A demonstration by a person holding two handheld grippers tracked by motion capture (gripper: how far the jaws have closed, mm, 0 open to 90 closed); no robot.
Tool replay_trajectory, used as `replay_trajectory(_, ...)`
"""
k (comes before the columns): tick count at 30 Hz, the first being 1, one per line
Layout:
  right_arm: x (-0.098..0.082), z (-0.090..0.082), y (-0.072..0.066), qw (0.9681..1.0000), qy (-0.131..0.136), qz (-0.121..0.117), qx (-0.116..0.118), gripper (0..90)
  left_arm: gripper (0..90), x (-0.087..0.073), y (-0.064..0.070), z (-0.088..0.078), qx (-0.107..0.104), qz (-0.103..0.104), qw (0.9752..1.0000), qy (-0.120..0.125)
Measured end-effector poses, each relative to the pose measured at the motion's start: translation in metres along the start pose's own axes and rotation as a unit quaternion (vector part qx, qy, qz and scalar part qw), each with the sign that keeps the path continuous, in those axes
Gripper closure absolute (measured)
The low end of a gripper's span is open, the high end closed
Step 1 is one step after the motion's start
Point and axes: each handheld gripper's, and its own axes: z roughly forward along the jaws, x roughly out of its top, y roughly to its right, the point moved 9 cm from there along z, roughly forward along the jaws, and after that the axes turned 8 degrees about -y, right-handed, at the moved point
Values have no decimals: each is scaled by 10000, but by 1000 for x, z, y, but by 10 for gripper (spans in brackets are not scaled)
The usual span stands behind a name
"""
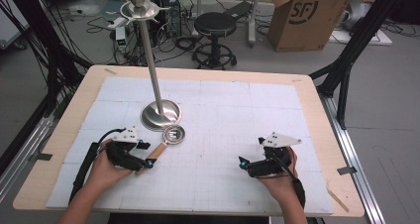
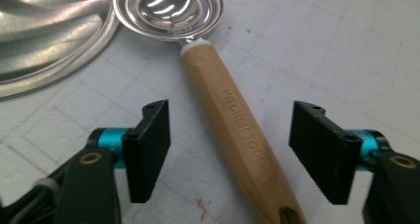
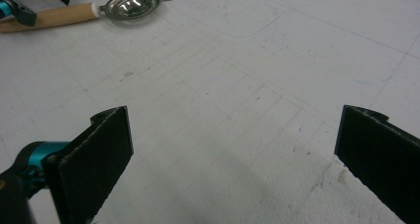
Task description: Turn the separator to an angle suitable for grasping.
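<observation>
One spoon (image 1: 166,142) on the worktop (image 1: 59,149): steel bowl, wooden handle stamped "KITCHEN TOOL", lying flat on the white gridded mat (image 1: 223,115), bowl end just beside the round base of the one metal stand (image 1: 159,112), which is upright with a tall pole. Can't tell from the high view whether bowl and base actually touch; in the left gripper view they look just apart. Spoon bowl is empty. Two grippers, one per hand. Left gripper (image 2: 230,152) straddles the spoon handle (image 2: 237,135) near its tail end, jaws partly open, handle between them with a clear gap on both sides, pads not pressing it. So nothing gripped. Right gripper (image 3: 233,159) sits well apart from the spoon, on the right side of the mat, jaws wide open over bare mat, holding nothing. From the right gripper view the spoon (image 3: 99,10) and one edge of the stand base show far off at top left, with the left gripper's jaws at the handle.
</observation>
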Motion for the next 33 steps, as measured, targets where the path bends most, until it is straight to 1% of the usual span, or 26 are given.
replay_trajectory(2,0,1,0,10000,3,-33,0,0,378,-1,1,2,-16,56,9999,-87)
replay_trajectory(4,-1,1,0,10000,-25,-25,-1,0,406,-1,1,3,-2,45,10000,-87)
replay_trajectory(5,-1,1,0,10000,-29,-32,-5,0,420,-2,2,4,16,83,9999,-142)
replay_trajectory(6,-1,1,0,10000,-27,-33,-6,0,423,-2,2,4,16,83,9999,-142)
replay_trajectory(7,-1,1,0,10000,-34,-53,-2,0,434,-2,2,5,73,80,9998,-142)
replay_trajectory(9,-1,2,-1,10000,-61,-28,0,0,455,-2,1,4,115,88,9998,-156)
replay_trajectory(10,-1,2,-1,10000,-63,-52,-10,0,462,-2,1,4,145,89,9997,-168)
replay_trajectory(12,-1,3,-1,10000,-69,-46,-7,0,465,-1,2,5,213,126,9995,-196)
replay_trajectory(13,-1,3,-1,9999,-72,-69,-23,0,466,-1,2,5,256,169,9992,-249)
replay_trajectory(14,-1,3,-1,9999,-79,-74,-29,0,468,-1,2,5,256,169,9992,-249)
replay_trajectory(15,-2,3,0,9999,-85,-69,-38,0,473,0,4,7,347,221,9987,-291)
replay_trajectory(17,-2,3,-1,9999,-97,-60,-23,0,510,2,7,8,322,265,9987,-306)
replay_trajectory(18,-2,3,-1,9999,-91,-59,-53,0,512,2,7,8,352,271,9985,-307)
replay_trajectory(19,-2,3,-1,9999,-109,-39,-24,0,515,3,8,9,366,263,9985,-305)
replay_trajectory(22,-2,4,-1,9999,-116,-61,-41,0,525,3,9,9,375,284,9984,-309)
replay_trajectory(23,-2,4,-1,9999,-112,-67,-49,0,527,3,9,9,374,329,9982,-333)
replay_trajectory(24,-2,4,-1,9999,-112,-67,-49,0,529,3,9,9,374,329,9982,-333)
replay_trajectory(25,-3,4,-1,9999,-138,-72,-52,0,530,3,8,9,406,399,9976,-389)
replay_trajectory(30,-2,4,-1,9999,-128,-94,-63,0,529,3,8,8,443,428,9970,-471)
replay_trajectory(33,-3,4,-1,9998,-130,-102,-67,0,539,4,9,9,417,314,9976,-462)
